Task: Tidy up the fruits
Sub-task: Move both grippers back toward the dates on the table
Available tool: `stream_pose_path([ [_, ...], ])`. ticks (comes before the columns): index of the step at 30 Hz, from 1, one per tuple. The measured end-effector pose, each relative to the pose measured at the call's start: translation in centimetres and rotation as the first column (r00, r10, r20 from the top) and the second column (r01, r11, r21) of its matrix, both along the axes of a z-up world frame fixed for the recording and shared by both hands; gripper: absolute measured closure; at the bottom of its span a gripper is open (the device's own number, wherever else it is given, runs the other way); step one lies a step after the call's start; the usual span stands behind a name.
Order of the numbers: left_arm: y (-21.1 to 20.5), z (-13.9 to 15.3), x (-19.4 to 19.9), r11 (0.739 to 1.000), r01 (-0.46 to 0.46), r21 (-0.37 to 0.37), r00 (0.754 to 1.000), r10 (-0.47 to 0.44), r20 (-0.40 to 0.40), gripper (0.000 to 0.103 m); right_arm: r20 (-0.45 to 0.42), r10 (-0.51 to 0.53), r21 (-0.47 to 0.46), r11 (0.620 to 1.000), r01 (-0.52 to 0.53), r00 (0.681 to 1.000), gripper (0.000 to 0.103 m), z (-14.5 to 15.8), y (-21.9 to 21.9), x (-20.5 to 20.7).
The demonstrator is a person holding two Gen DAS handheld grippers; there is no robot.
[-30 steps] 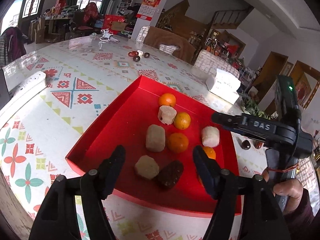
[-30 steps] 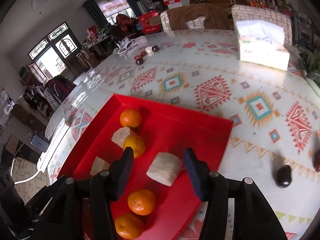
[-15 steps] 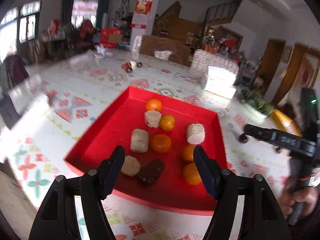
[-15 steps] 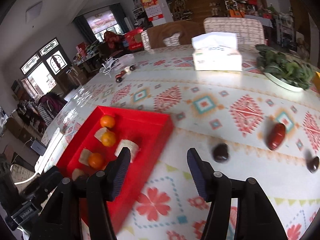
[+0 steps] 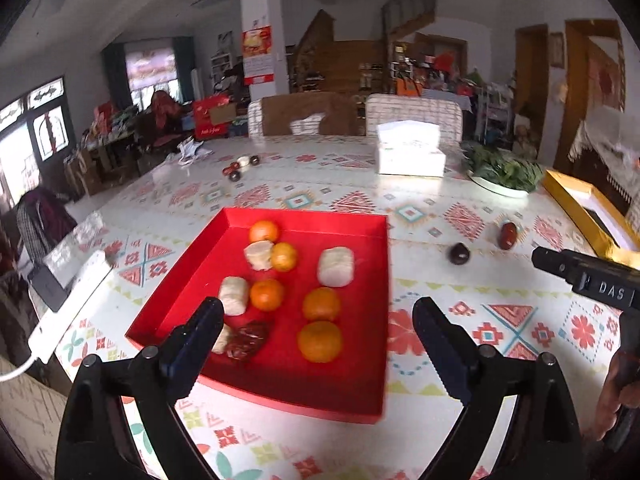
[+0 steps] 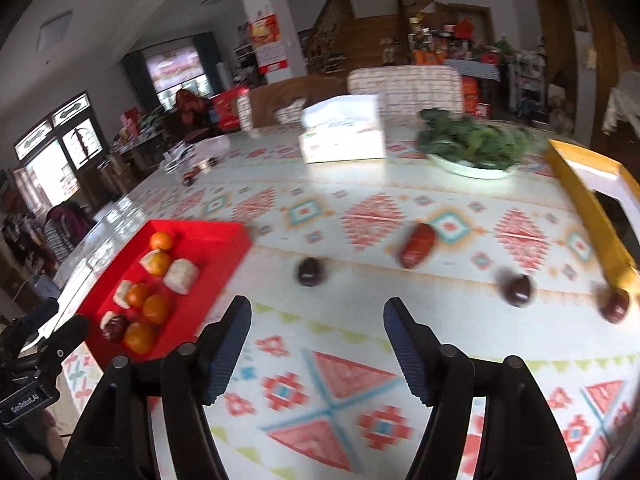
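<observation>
Swinging off the red tray [image 6: 224, 236], the right gripper [image 6: 316, 322] has just been opening, empty, facing a dark fruit [image 6: 309, 272]; the left gripper [image 5: 316, 320] is wide and empty too.

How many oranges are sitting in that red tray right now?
5, all in the red tray: one at the far edge, one just nearer beside a pale block, one mid-tray, and two on the right, one behind the other. None seems hidden.
</observation>
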State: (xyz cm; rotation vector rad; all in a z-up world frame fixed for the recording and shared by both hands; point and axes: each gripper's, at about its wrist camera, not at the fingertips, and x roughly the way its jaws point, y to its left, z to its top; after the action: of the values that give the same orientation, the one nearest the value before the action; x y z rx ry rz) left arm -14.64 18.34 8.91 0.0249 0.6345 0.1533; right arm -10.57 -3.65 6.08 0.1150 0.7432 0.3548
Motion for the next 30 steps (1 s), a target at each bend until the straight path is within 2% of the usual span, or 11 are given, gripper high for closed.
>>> stream_pose_path([
  [9, -4.9, -0.1, 0.6, 0.995, 0.097, 0.031, 0.995, -0.096, -0.041, 0.008, -0.036, -0.123, 0.041, 0.991, 0.125, 0.992, 0.029, -1.2, -7.9, -1.1],
  [16, -7.5, -1.0, 1.9, 0.988, 0.146, 0.046, 0.986, -0.141, -0.093, 0.008, -0.059, -0.181, 0.066, 0.981, 0.185, 0.982, 0.029, -1.8, -11.9, -1.7],
  [22, -7.8, -1.6, 2.9, 0.982, 0.178, -0.064, 0.976, -0.185, -0.117, 0.008, -0.113, -0.242, 0.127, 0.958, 0.255, 0.964, 0.029, -2.7, -15.8, -2.2],
  [30, -8.8, -3.2, 3.9, 0.949, 0.234, -0.21, 0.956, -0.264, -0.129, 0.008, -0.158, -0.346, 0.146, 0.918, 0.369, 0.925, 0.029, -3.3, -20.4, -2.0],
])
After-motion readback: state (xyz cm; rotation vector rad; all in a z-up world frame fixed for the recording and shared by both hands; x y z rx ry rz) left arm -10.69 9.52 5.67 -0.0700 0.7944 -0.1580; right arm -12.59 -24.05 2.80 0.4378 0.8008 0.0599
